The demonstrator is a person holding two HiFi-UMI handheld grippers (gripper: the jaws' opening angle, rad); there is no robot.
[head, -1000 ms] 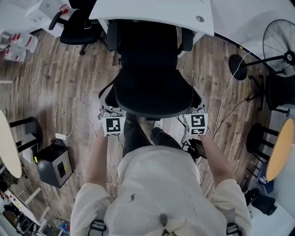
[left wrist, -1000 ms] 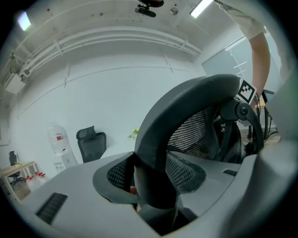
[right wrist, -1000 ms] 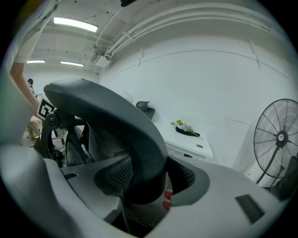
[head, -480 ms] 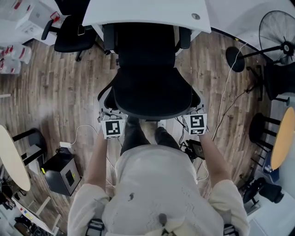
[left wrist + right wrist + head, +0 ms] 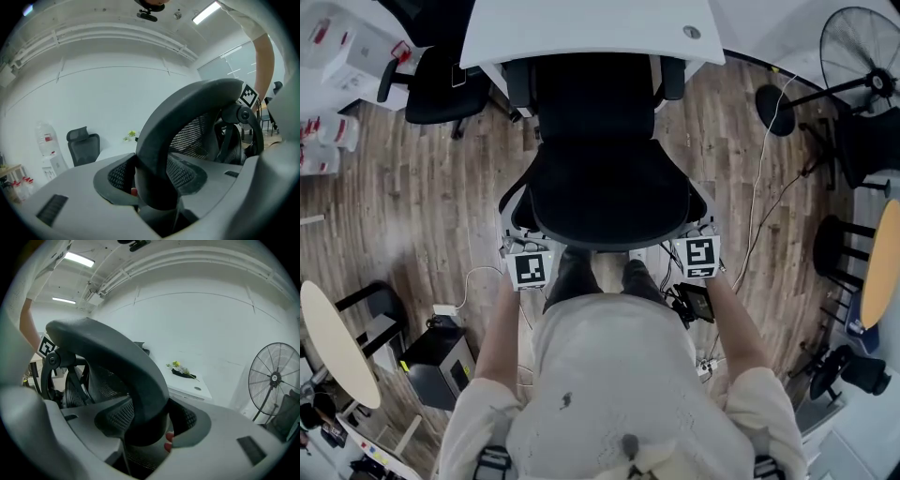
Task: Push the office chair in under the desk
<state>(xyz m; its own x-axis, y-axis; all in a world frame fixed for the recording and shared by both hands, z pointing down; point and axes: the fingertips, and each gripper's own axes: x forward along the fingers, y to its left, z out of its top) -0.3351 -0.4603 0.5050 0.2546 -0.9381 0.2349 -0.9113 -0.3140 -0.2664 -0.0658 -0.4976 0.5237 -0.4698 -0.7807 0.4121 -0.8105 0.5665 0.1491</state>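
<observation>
Apparently office chair (image 5: 609,192) partly under desk (image 5: 581,28).

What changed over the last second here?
The chair rolled forward, its seat sliding a little further under the desk, with the person walking behind it. Nothing was grabbed or released: the left gripper and right gripper stay clamped on the chair's back rim.

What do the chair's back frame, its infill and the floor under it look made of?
The back frame looks like moulded plastic: matte dark grey, smooth curved rim. Its infill is woven mesh, open holes visible. The floor shows wood-look planks with grain and seams; real wood or laminate, I can't tell.
</observation>
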